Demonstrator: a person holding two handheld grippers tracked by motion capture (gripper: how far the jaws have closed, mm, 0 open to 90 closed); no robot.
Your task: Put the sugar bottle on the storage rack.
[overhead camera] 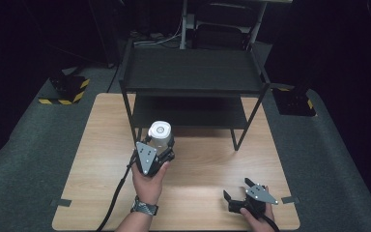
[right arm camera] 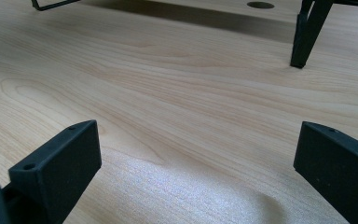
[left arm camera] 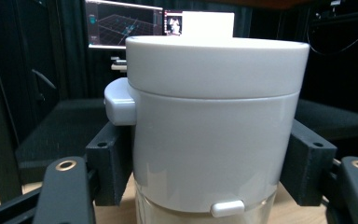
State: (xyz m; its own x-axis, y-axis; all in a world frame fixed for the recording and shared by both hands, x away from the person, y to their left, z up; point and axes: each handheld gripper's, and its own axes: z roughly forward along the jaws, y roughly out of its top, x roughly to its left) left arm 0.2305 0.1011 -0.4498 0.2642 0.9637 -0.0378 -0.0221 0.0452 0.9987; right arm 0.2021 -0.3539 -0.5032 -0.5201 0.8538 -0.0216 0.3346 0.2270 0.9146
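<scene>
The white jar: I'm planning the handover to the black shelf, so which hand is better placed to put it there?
The left. The left gripper already clamps the white jar just in front of the black shelf. The right gripper is open and holds nothing, low over the wooden table near its front edge.

Each gripper is black, with blocky square-ended jaws that carry small screw holes, and brass-ringed screws sit farther back on the arms. The left gripper [overhead camera: 163, 155] and the right gripper [overhead camera: 237, 189] each bear a grey three-cornered plate dotted with screws. A black cable trails from each. The left hand [overhead camera: 148, 186] wears a dark wristband.
</scene>
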